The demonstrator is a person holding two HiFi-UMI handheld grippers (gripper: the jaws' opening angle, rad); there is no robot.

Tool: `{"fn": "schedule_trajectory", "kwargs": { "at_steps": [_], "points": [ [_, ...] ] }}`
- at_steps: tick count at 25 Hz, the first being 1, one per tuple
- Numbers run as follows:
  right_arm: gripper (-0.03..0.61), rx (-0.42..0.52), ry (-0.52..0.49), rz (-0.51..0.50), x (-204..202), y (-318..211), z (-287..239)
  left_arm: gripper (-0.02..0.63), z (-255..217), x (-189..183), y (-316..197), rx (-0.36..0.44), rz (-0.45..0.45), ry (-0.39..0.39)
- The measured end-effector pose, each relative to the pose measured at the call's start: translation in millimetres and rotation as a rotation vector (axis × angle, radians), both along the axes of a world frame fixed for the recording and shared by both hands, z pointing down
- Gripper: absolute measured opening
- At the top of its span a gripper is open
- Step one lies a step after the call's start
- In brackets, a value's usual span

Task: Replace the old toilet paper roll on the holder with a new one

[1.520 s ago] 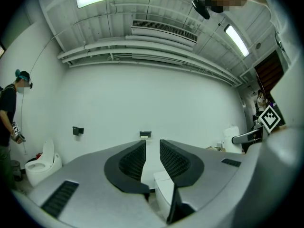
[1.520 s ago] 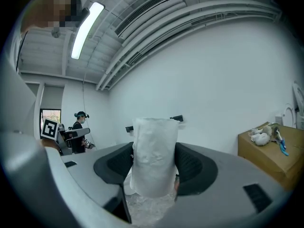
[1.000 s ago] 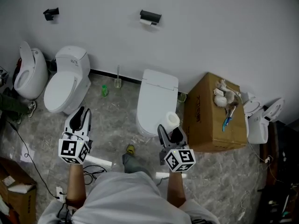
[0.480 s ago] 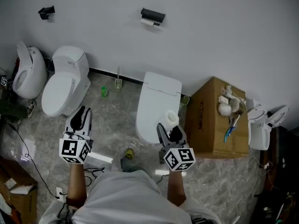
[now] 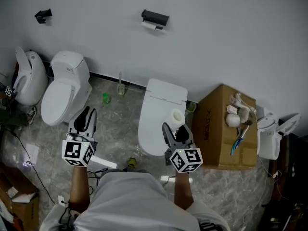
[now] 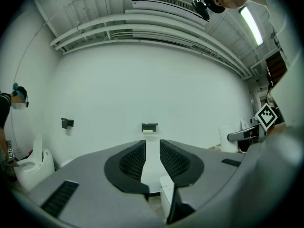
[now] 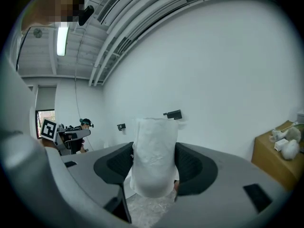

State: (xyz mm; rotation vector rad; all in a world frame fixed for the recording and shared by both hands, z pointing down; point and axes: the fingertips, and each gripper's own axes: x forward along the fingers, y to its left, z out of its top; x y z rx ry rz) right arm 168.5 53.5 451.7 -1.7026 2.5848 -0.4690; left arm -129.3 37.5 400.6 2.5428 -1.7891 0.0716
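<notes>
A black holder [image 5: 155,17] is fixed high on the white wall, with the old white roll [image 5: 149,25] under it. In the head view my right gripper [image 5: 176,128] is shut on a new white toilet paper roll [image 5: 177,117], held over the middle toilet [image 5: 161,110]. From the right gripper view the new roll [image 7: 154,161] fills the gap between the jaws, and the holder [image 7: 173,114] shows just above it. My left gripper [image 5: 86,115] is open by a narrow gap and holds nothing. In its own view the holder [image 6: 149,127] lies straight ahead of the left gripper [image 6: 152,151].
A second black fitting [image 5: 43,15] hangs on the wall to the left. Two more toilets [image 5: 65,88] [image 5: 26,78] stand at the left. A cardboard box [image 5: 219,134] with small items on top stands right of the middle toilet. A toilet brush [image 5: 121,85] and a green bottle [image 5: 105,98] stand near the wall. Another person [image 6: 9,108] is at far left.
Both grippers have been carried forward towards the wall; the toilets and box have slid nearer in the head view. The right gripper still holds the roll and the left gap is unchanged.
</notes>
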Motion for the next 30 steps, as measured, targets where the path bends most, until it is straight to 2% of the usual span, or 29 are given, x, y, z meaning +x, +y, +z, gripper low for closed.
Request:
{"fn": "schedule_trajectory", "kwargs": {
  "at_steps": [11,20,30],
  "points": [
    [0.273,0.029,-0.010,-0.022,9,-56,-13,0.102,-22,18,-54,0.046,0.001,-0.011],
    [0.273,0.030,-0.020,-0.020,-1,-101,5,0.103,-1,13,-100,0.047,0.030,-0.027],
    [0.273,0.025,-0.014,0.035,-16,-173,8,0.102,1,3,-193,0.050,0.098,-0.029]
  ]
}}
